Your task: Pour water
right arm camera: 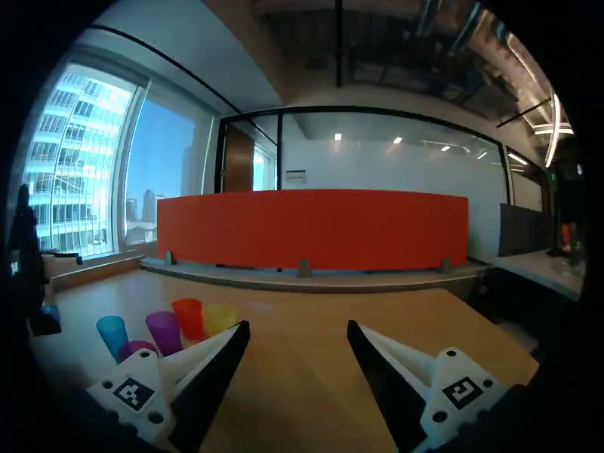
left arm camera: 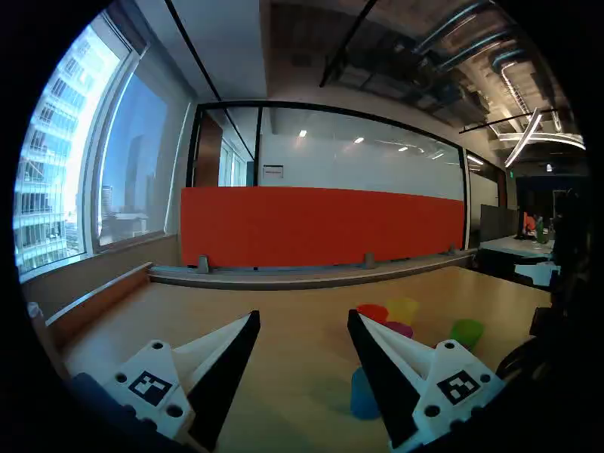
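Note:
Several coloured plastic cups stand on the wooden table [left arm camera: 302, 332]. In the left gripper view I see a red cup [left arm camera: 372, 311], a yellow cup [left arm camera: 403, 308], a purple cup [left arm camera: 399, 328], a green cup [left arm camera: 466, 331] and a blue cup [left arm camera: 363, 393] partly behind my right finger. My left gripper [left arm camera: 303, 323] is open above the table, empty. In the right gripper view a blue cup [right arm camera: 112, 334], a purple cup [right arm camera: 164, 331], a red cup [right arm camera: 188, 315] and a yellow cup [right arm camera: 218, 315] stand at the left. My right gripper [right arm camera: 298, 329] is open and empty, to the right of them.
An orange divider panel [left arm camera: 321, 225] runs along the table's far edge, with a glass wall behind it. Large windows [left arm camera: 83, 181] line the left side. A dark object [right arm camera: 26, 264] stands at the left edge of the right gripper view. Another desk [right arm camera: 543, 272] lies to the right.

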### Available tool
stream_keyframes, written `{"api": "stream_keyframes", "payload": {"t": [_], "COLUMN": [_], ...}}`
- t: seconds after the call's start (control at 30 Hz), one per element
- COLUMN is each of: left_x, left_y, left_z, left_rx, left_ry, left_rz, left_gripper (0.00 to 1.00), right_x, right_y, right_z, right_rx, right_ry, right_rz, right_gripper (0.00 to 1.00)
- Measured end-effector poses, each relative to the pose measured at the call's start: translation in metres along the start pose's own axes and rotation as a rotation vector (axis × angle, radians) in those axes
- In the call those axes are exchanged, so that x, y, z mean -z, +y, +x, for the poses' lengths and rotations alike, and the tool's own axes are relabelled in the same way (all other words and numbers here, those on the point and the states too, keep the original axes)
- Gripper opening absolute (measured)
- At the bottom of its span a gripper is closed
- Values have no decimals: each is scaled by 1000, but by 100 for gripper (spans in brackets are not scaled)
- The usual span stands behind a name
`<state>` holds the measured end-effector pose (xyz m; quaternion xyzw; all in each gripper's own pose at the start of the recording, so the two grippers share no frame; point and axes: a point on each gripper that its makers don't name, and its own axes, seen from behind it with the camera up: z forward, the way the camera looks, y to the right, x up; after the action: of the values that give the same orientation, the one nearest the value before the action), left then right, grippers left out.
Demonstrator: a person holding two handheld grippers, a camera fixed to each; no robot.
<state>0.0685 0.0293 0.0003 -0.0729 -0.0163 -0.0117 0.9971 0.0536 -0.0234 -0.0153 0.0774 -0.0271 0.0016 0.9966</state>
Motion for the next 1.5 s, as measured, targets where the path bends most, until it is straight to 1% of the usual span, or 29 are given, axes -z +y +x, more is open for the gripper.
{"api": "stream_keyframes", "payload": {"t": [0.2, 0.4, 0.6, 0.87, 1.1, 1.2, 1.3, 1.5], "left_x": [0, 1, 0, 1, 4, 5, 5, 6], "left_y": [-3, -6, -12, -21, -25, -25, -23, -27], "left_z": [0, -7, -14, -16, -17, -16, -22, -36], "left_rx": [-7, 1, -6, -23, -42, -55, -59, -66], "left_ry": [13, 12, 8, 30, 50, 63, 69, 59], "left_rz": [30, 51, 73, 104, 133, 143, 145, 164], "left_gripper": [86, 86, 86, 86, 86, 86, 86, 86], "right_x": [4, 7, 10, 12, 15, 17, 18, 22], "right_y": [4, 9, 8, 3, 6, 9, 11, 14], "right_z": [4, 5, 3, 4, 8, 8, 9, 9], "right_rx": [-7, -3, 6, 3, 16, 12, 6, 9], "right_ry": [31, 33, 38, 40, 55, 52, 49, 53], "right_rz": [-13, -41, -57, -56, -80, -92, -100, -117], "right_gripper": [100, 100, 100, 100, 100, 100, 100, 100]}}
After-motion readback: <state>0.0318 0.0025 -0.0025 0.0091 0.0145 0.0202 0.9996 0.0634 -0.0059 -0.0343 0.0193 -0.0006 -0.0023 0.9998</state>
